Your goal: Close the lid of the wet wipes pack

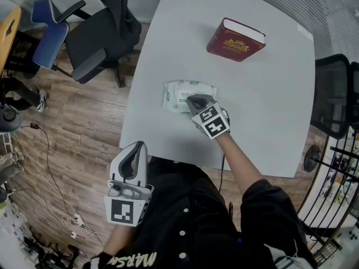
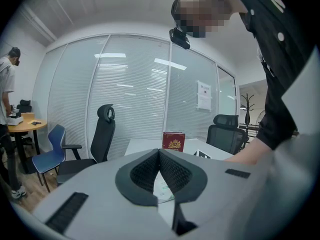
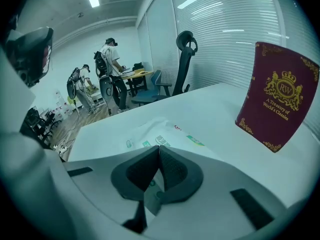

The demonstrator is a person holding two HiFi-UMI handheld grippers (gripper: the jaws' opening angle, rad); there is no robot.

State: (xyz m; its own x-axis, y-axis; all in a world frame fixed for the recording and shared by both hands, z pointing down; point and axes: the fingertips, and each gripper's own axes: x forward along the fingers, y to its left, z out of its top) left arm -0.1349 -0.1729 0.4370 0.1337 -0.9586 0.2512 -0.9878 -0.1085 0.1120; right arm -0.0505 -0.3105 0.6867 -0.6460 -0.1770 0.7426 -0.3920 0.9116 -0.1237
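Observation:
The wet wipes pack (image 1: pixel 180 92), white with green print, lies flat near the middle of the white table (image 1: pixel 263 116). My right gripper (image 1: pixel 194 101) points steeply down onto the pack's right half, its jaws shut with nothing between them. In the right gripper view the closed tips (image 3: pixel 159 148) rest right over the pack (image 3: pixel 161 130), and the lid area beneath them is hidden. My left gripper (image 1: pixel 136 149) hangs off the table's near left corner, close to my body and shut. The left gripper (image 2: pixel 159 152) aims level across the table, with a bit of the pack (image 2: pixel 163 192) showing below.
A dark red hardcover book (image 1: pixel 235 40) lies at the far side of the table, beyond the pack. Black office chairs stand at the far left (image 1: pixel 104 35) and at the right edge (image 1: pixel 332 97). People stand at a desk (image 3: pixel 112 74) across the room.

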